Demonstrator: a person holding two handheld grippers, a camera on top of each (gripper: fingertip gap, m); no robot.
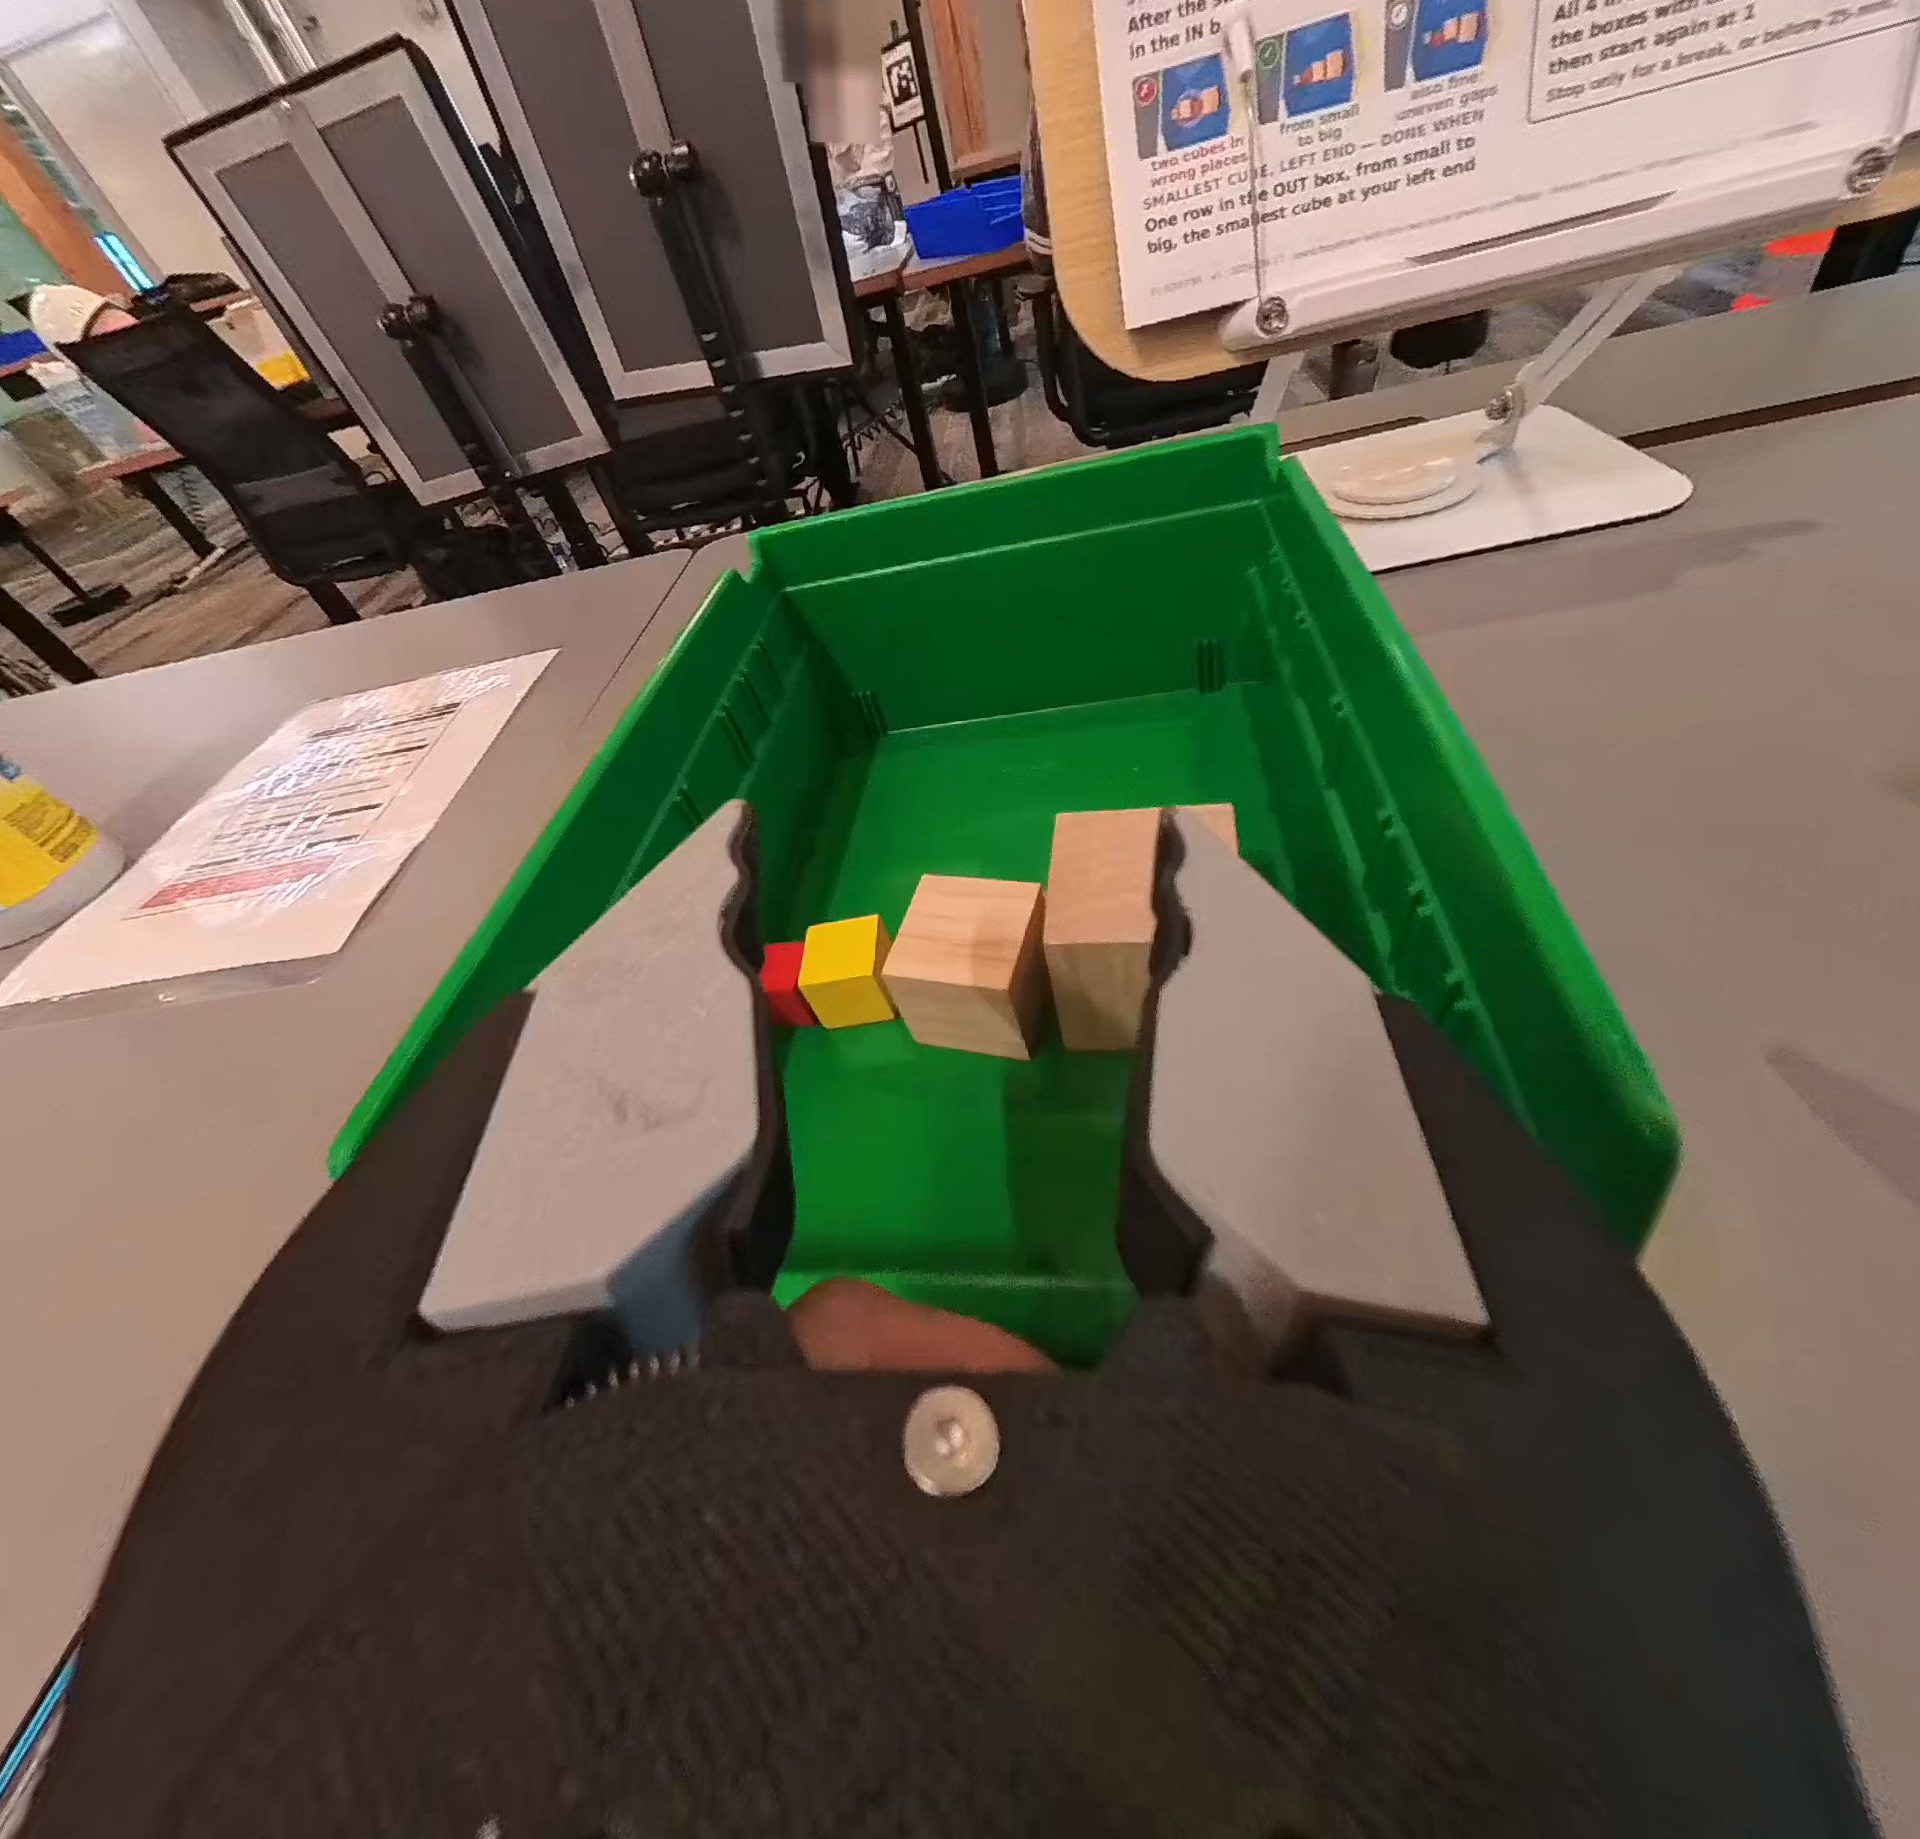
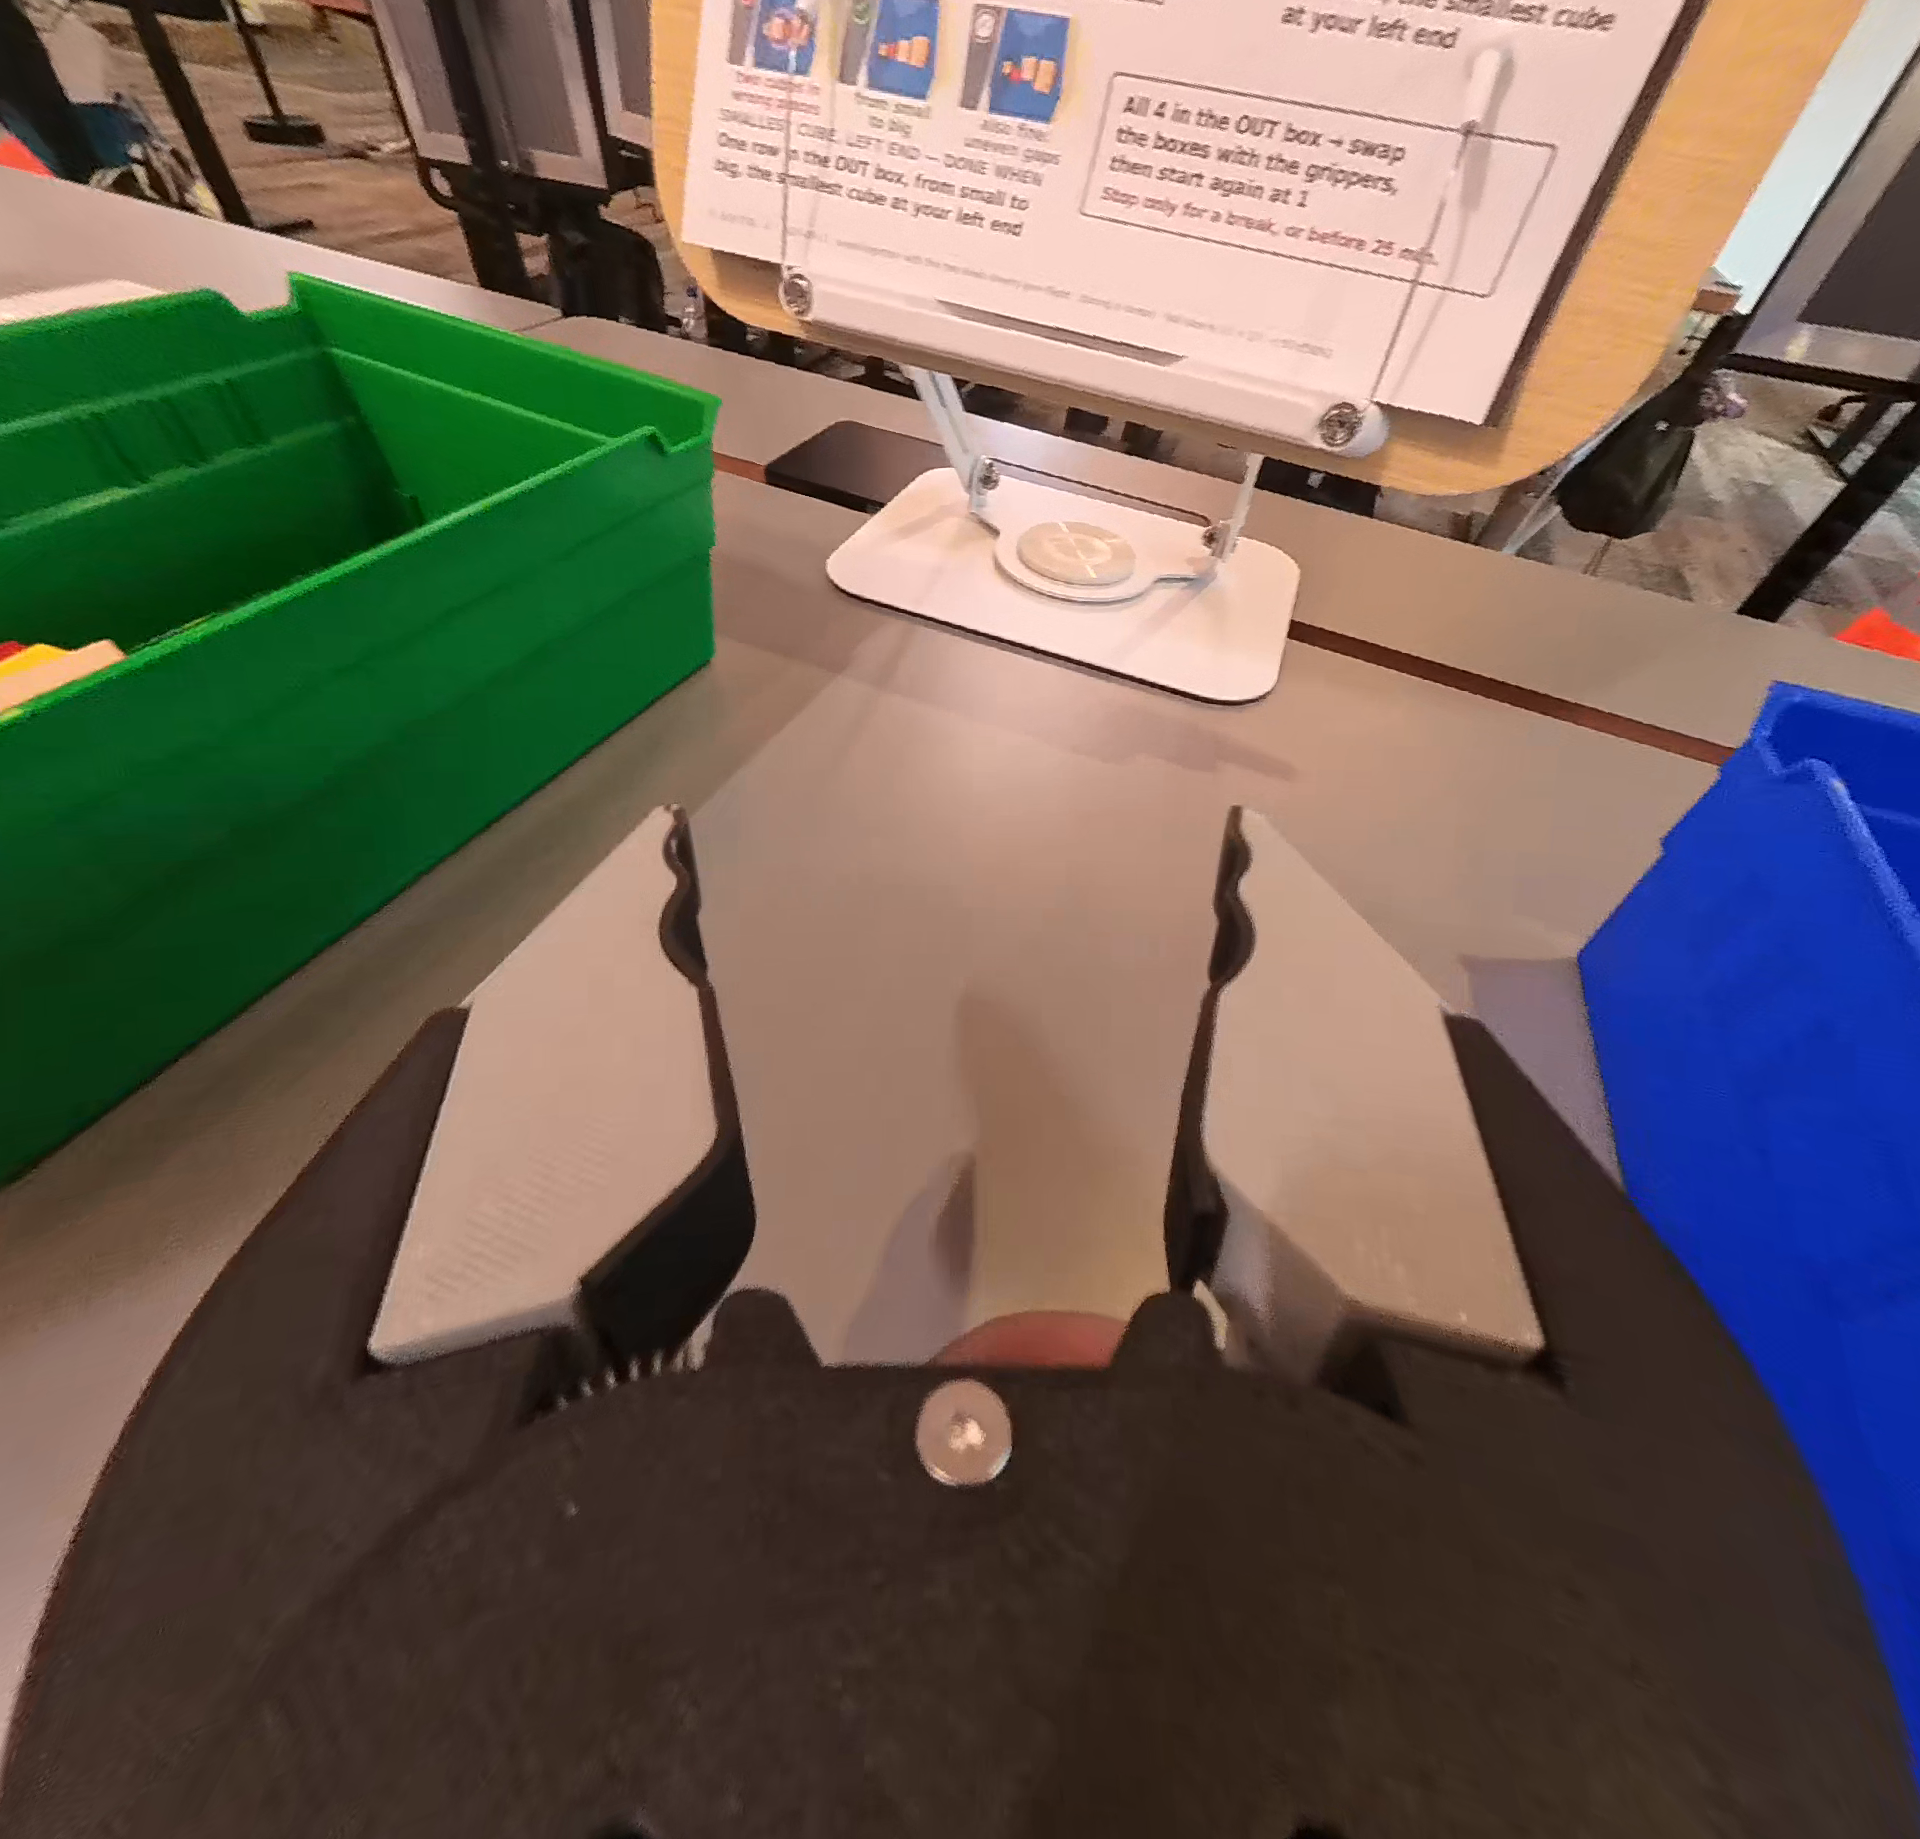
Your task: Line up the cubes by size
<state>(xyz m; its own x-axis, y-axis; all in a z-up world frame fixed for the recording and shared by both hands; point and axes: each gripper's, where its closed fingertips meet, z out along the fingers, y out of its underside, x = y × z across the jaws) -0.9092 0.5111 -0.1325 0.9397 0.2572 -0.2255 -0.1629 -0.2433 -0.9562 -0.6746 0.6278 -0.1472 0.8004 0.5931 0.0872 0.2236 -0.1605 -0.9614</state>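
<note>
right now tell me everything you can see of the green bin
The green bin is an open-topped moulded plastic box with ribbed, slotted inner walls and a low front lip, standing on the grey table. On its floor four cubes stand in a row, red, yellow and two wooden ones, rising in size to the right. The left gripper hangs open over it. It looks clean and undamaged.
</note>
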